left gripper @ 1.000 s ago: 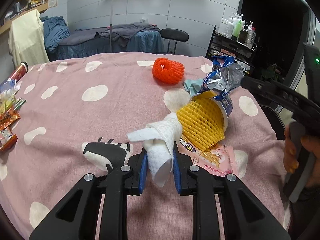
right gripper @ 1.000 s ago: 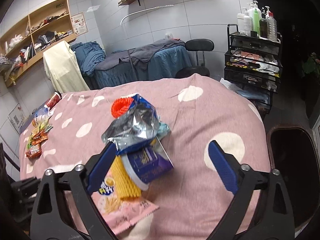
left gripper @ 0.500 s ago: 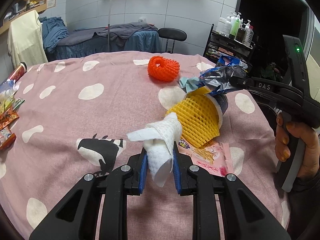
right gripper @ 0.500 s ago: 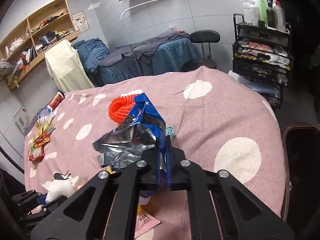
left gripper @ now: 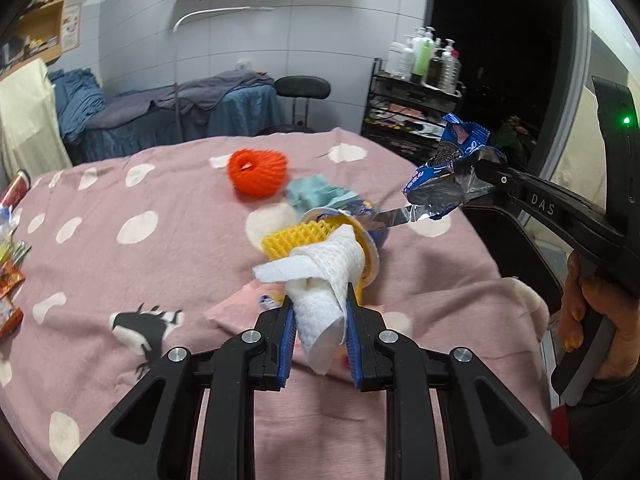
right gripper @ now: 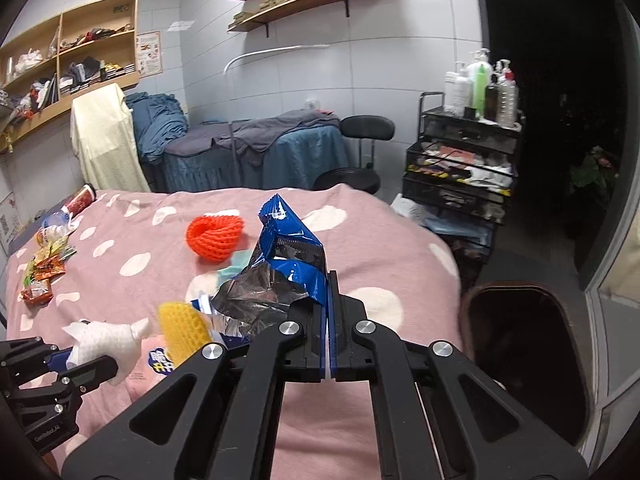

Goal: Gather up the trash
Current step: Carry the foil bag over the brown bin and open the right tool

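My left gripper (left gripper: 319, 312) is shut on a white foam net sleeve (left gripper: 320, 280), held above the pink dotted cloth (left gripper: 140, 264). My right gripper (right gripper: 329, 280) is shut on a crumpled blue and silver snack wrapper (right gripper: 288, 260), lifted off the table; the left wrist view shows this wrapper (left gripper: 452, 176) at the right, off the table's edge. On the cloth lie a yellow foam net (left gripper: 304, 236) in a tipped cup, a pink sachet (left gripper: 236, 308), a teal scrap (left gripper: 316, 194) and an orange foam net (left gripper: 258, 172).
A dark bin (right gripper: 520, 344) stands on the floor right of the table. Small snack packets (right gripper: 42, 272) lie along the left edge. A black trolley with bottles (right gripper: 464, 152), a stool (right gripper: 366, 132) and a covered bed (right gripper: 260, 148) stand behind. A hand (left gripper: 600, 320) holds the right gripper's handle.
The right gripper closed on the blue wrapper and lifted it up and to the right, off the cup. The left gripper, still gripping the white net, shifted right towards the cup.
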The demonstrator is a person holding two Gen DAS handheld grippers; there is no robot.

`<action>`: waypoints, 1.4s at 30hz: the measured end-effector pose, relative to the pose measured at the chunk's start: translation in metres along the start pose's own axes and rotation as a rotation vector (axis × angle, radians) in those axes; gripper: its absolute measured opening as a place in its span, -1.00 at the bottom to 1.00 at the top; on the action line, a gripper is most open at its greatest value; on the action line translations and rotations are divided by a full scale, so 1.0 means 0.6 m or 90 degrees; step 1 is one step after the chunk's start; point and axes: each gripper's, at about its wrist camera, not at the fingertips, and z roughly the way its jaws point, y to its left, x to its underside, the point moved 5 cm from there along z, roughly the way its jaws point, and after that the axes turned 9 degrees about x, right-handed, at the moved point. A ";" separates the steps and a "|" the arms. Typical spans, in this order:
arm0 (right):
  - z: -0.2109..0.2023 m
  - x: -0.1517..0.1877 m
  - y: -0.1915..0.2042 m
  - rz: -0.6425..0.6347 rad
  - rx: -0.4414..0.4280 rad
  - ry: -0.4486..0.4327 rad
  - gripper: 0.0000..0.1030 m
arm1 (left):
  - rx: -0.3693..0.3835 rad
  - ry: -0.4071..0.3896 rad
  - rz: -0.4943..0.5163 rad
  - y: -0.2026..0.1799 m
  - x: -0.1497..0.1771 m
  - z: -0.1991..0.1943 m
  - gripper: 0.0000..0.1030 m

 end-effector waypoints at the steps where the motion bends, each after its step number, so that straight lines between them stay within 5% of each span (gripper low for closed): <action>1: -0.005 0.000 -0.013 0.005 0.007 -0.002 -0.96 | 0.005 0.000 0.009 -0.010 -0.002 0.003 -0.57; 11: -0.050 0.009 -0.162 0.015 0.179 -0.037 -0.96 | 0.077 0.013 0.079 -0.115 -0.016 0.043 -0.57; 21: -0.029 0.049 -0.292 0.018 0.329 0.013 -0.96 | 0.142 0.037 0.125 -0.202 -0.030 0.085 -0.57; 30: 0.043 0.103 -0.358 0.001 0.389 0.094 -0.96 | 0.167 0.062 0.147 -0.247 -0.031 0.115 -0.57; 42: 0.130 0.189 -0.375 -0.026 0.402 0.210 -0.94 | 0.171 0.091 0.173 -0.283 -0.026 0.151 -0.57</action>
